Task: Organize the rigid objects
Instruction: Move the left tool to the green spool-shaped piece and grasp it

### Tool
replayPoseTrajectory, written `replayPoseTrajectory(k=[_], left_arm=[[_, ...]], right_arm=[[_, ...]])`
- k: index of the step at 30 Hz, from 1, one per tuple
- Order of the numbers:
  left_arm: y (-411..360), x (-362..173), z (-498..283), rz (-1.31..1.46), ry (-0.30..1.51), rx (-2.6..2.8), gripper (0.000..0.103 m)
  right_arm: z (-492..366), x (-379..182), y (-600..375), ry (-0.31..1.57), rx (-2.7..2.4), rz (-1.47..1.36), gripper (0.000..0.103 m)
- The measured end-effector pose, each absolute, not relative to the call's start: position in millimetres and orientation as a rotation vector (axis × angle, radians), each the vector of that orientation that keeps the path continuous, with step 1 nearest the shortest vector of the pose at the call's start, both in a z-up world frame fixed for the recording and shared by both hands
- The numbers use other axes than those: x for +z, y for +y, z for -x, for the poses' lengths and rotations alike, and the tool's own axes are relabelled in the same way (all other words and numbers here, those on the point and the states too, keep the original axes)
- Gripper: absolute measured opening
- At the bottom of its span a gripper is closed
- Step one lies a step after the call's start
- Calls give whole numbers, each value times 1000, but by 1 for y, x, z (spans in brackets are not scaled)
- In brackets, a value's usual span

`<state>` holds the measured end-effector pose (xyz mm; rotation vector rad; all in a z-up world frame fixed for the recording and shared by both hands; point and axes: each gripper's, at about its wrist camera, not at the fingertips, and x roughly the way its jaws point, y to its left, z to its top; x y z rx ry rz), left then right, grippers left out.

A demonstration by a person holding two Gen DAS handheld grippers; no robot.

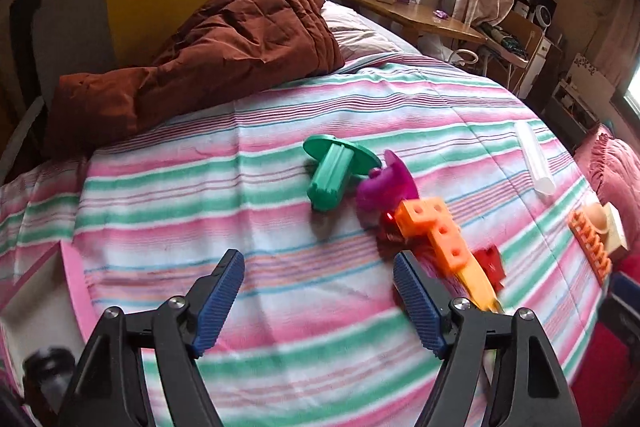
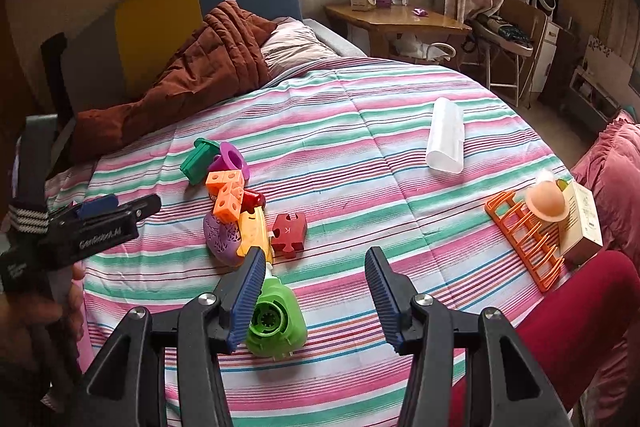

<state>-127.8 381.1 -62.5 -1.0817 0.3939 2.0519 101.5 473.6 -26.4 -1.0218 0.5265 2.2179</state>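
Toys lie in a heap on the striped bedspread (image 2: 360,115): a green flanged piece (image 1: 332,175), a purple cup (image 1: 384,187), orange cubes (image 1: 432,227), a yellow piece (image 2: 254,231), a patterned purple piece (image 2: 222,239) and a red puzzle piece (image 2: 290,229). My left gripper (image 1: 318,263) stands open over bare bedspread, left of the heap, with its right finger beside the yellow piece. My right gripper (image 2: 314,255) is open. A light-green plastic piece (image 2: 276,319) lies on the bed between its jaws, close to the left finger, and well clear of the right one.
A white tube case (image 2: 446,135) lies further back on the right. An orange rack (image 2: 528,231), a peach dome (image 2: 546,203) and a box (image 2: 582,223) sit at the right edge by a red-clad limb (image 2: 568,311). A brown quilt (image 2: 192,67) is piled at the head.
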Motion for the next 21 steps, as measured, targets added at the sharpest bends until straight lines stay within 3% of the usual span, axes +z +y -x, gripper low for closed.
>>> replayPoseTrajectory(k=[4,7,12,15,17,21], left_arm=[[407,-72,148,1071,420,2034,77],[425,-75,166,1073,442,2031,67],[453,-85,183,1069,494,1991,66],[468,-102,192,1122,529,1959,55],[471,-113,196,1166,532,1953,30],[453,-116,191,1167,489,1983,30]], right_arm=[[-104,-33,481,605,2214,1037,52],[-105,-37,486,653,2216,1052,52],[-101,-41,487,685,2220,1078,52],[-101,-41,488,701,2219,1081,52],[-102,-42,490,724,2216,1077,52],[-105,-46,495,785,2211,1062,52]])
